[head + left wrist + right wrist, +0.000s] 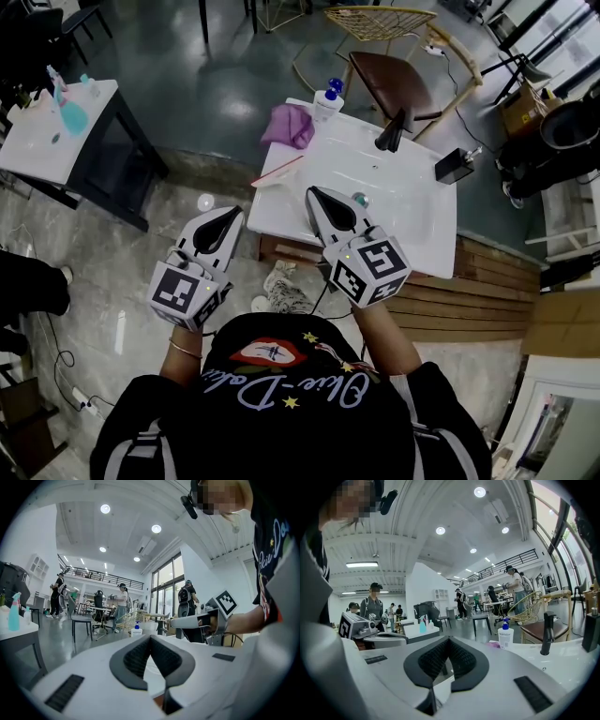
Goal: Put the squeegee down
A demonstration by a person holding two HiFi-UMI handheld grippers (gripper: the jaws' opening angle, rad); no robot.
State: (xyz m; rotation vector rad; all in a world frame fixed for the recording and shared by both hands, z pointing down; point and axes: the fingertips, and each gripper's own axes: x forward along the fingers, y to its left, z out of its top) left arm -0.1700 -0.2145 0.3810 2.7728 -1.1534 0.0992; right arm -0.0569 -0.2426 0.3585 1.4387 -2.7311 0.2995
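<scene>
The left gripper (150, 638) has its jaws closed tip to tip, nothing held (only a white surface (153, 678) shows through the gap behind the pads). The right gripper (174, 621) hangs to its right. A pump bottle (136, 629) stands farther off.

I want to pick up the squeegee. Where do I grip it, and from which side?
Likely the squeegee end jutting past the sink's left edge, from the left: it lies flat and thin, so jaws fit under it only there.
</scene>
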